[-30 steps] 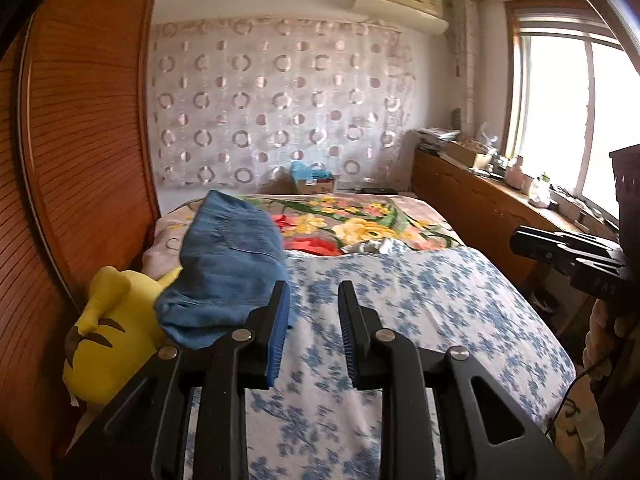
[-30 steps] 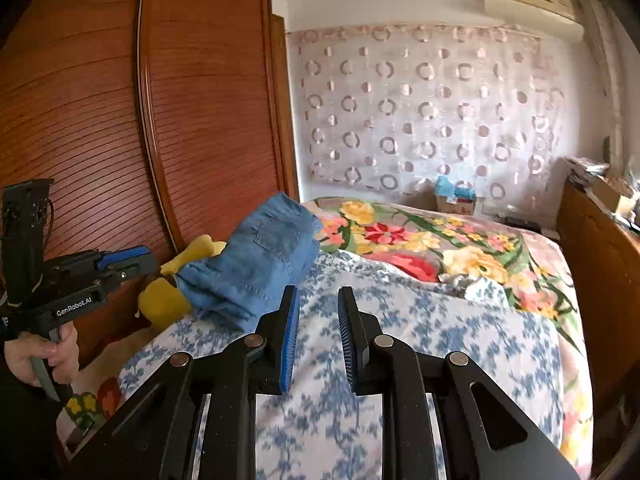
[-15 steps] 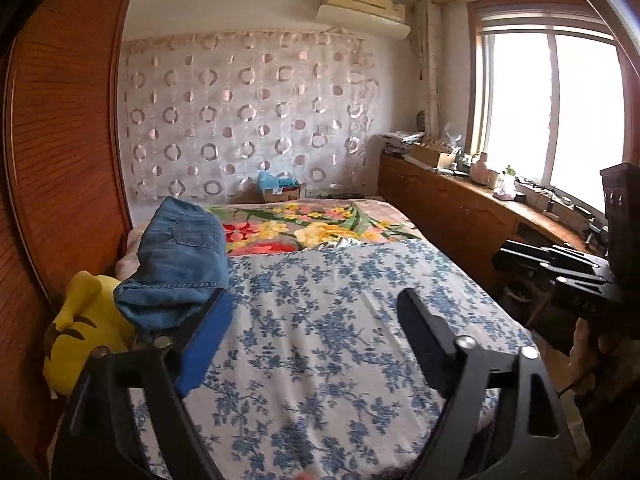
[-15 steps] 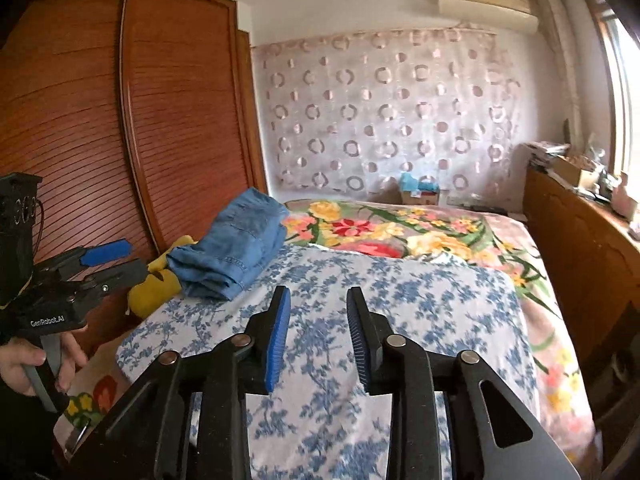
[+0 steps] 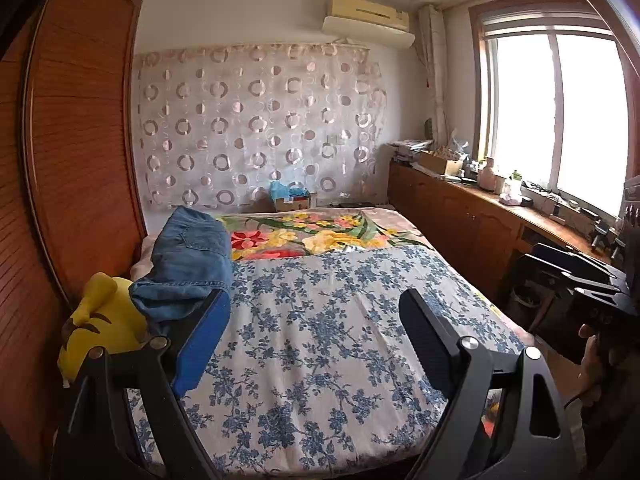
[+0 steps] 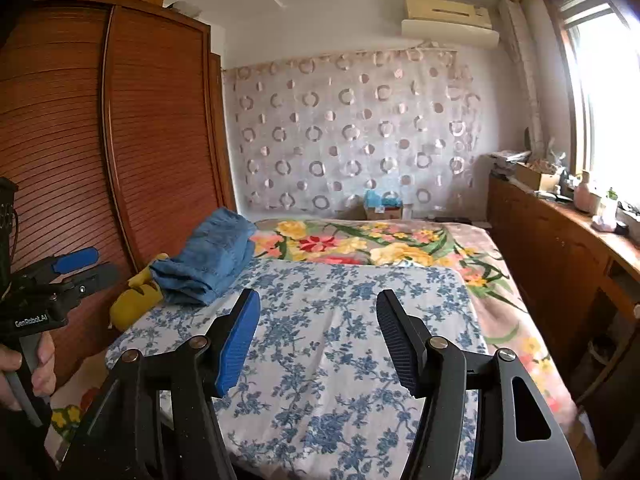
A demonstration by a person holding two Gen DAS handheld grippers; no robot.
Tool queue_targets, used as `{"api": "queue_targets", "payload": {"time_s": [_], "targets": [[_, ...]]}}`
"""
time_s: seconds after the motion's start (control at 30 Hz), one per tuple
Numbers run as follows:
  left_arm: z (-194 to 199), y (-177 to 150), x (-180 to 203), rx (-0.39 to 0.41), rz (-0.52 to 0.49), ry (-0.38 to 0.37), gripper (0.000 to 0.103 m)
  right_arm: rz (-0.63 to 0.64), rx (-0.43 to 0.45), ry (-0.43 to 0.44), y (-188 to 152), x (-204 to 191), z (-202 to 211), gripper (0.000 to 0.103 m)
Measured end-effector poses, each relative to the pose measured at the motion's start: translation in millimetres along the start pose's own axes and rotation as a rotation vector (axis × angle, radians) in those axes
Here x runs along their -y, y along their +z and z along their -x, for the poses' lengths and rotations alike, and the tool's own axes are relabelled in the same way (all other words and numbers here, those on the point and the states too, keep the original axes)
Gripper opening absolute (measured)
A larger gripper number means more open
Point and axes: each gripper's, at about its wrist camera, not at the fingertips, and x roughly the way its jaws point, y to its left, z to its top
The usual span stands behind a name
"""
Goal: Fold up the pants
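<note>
Folded blue denim pants (image 5: pixel 188 264) lie in a stack at the bed's left edge, partly on a yellow plush toy (image 5: pixel 100 328); they also show in the right wrist view (image 6: pixel 212 256). My left gripper (image 5: pixel 316 312) is open and empty, held back above the near end of the bed. My right gripper (image 6: pixel 316 316) is open and empty, also held back over the near end. Both are well apart from the pants. The left gripper also shows in the right wrist view (image 6: pixel 76 268), and the right gripper at the right edge of the left wrist view (image 5: pixel 576 280).
The bed carries a blue-flowered white sheet (image 5: pixel 340 320) over a bright floral blanket (image 5: pixel 320 232). A wooden slatted wardrobe (image 6: pixel 120 140) stands along the left. A low wooden cabinet (image 5: pixel 480 224) with clutter runs under the window on the right. A small box (image 5: pixel 292 200) sits beyond the bed.
Both grippers have opened from nearly shut to wide open. Both have pulled back and up from the bed, so the pants look farther away.
</note>
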Motion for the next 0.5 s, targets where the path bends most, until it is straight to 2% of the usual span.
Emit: {"api": "queue_targets", "payload": {"time_s": [0.17, 0.5], "targets": [[2, 0, 3, 0.0, 0.0, 0.028, 0.087, -0.008, 0.004, -0.012, -1, -6, 7, 0.063], [4, -3, 4, -0.008, 0.005, 0.039, 0.087, -0.013, 0.01, -0.012, -6, -9, 12, 0.063]]}}
